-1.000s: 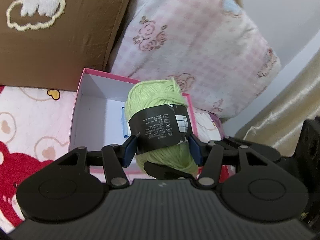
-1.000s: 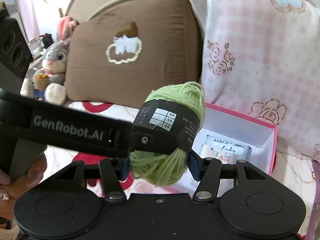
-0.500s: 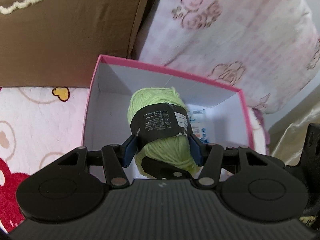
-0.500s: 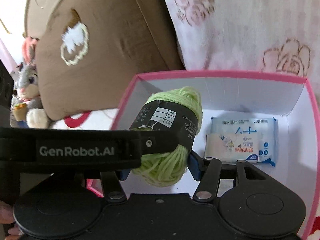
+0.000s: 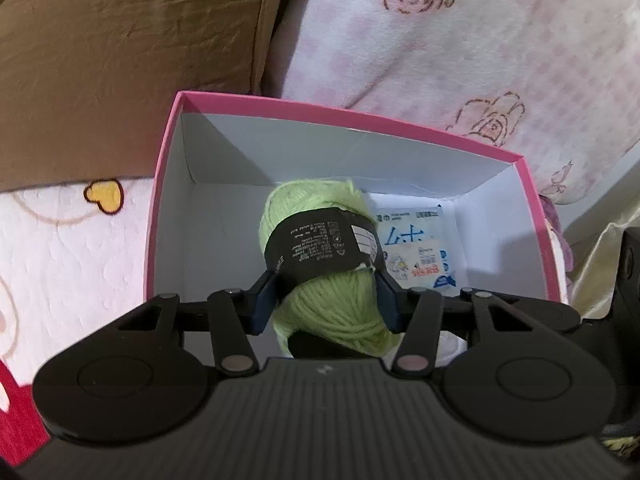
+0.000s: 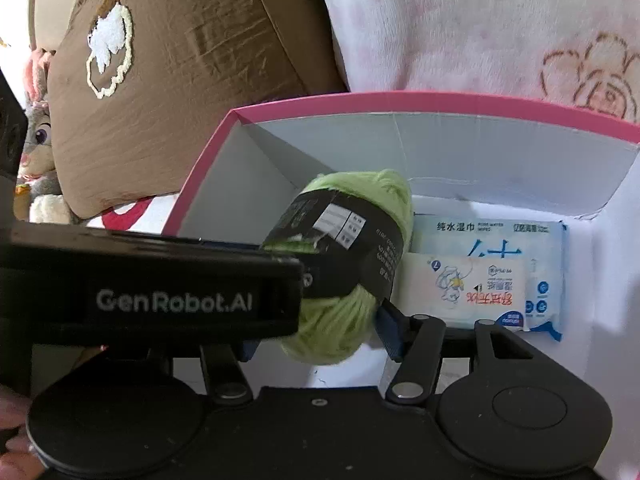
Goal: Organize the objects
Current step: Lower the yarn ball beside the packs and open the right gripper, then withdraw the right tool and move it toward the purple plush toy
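A light green yarn skein with a black paper band hangs inside the pink-rimmed white box, beside the wipes packs. My left gripper is shut on the skein, its blue pads squeeze the sides and its jaws are closing. In the right wrist view the same yarn skein sits between the pads of my right gripper, which grips it while its jaws are opening. The left tool's black finger crosses that view and hides the right gripper's left pad contact. I cannot tell whether the skein touches the box floor.
A blue wipes pack and a smaller white pack lie at the box's right end. A brown pillow and a pink floral pillow lean behind the box. A plush rabbit sits far left. A hand holds the left tool.
Both grippers have come down and forward with the skein, from above the box's near edge to inside its walls. The wipes packs now show right beside the yarn.
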`<state>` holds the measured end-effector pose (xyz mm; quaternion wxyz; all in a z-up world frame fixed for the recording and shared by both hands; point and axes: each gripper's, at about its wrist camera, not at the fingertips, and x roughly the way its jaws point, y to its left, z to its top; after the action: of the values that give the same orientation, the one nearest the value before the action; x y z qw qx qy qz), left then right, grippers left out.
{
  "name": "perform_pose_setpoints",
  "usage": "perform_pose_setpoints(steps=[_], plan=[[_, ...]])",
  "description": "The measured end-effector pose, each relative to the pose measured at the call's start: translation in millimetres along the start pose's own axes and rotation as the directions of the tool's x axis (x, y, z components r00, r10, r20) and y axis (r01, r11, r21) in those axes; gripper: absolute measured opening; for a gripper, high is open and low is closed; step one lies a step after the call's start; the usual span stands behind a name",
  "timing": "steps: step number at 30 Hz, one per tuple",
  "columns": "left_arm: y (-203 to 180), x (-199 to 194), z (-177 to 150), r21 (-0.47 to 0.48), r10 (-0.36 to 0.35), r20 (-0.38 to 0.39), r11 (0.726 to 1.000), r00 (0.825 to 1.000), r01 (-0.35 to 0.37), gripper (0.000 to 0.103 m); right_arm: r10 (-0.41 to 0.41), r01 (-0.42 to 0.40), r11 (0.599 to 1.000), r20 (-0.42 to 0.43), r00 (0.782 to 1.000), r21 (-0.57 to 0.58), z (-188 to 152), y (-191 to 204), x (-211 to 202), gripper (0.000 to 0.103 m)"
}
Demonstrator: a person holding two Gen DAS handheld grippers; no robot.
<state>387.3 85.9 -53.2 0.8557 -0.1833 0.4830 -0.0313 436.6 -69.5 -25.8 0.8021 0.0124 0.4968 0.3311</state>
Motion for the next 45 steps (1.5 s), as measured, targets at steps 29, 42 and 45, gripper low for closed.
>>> perform_pose_setpoints(steps=[29,42,45], plan=[[-12.7,-30.8,-27.3,0.013,0.072,0.004,0.997,0.997,-0.072,0.063,-0.052,0.072,0.990,0.164,0.985,-0.118,-55.7,16.8,-94.4,0.042],[-20.0,-104.7,-65.5,0.093,0.149,0.032,0.984,0.988,-0.151,0.064,-0.106,0.137,0.981,0.212,0.971,-0.138,-80.7,42.9,-164.9,0.048],[-21.4,-124.9,-79.7,0.107,0.143,0.030,0.984,0.989,-0.145,0.064,-0.123,0.161,0.974,0.227,0.966,-0.157,-89.8,53.3,-185.5,0.056]])
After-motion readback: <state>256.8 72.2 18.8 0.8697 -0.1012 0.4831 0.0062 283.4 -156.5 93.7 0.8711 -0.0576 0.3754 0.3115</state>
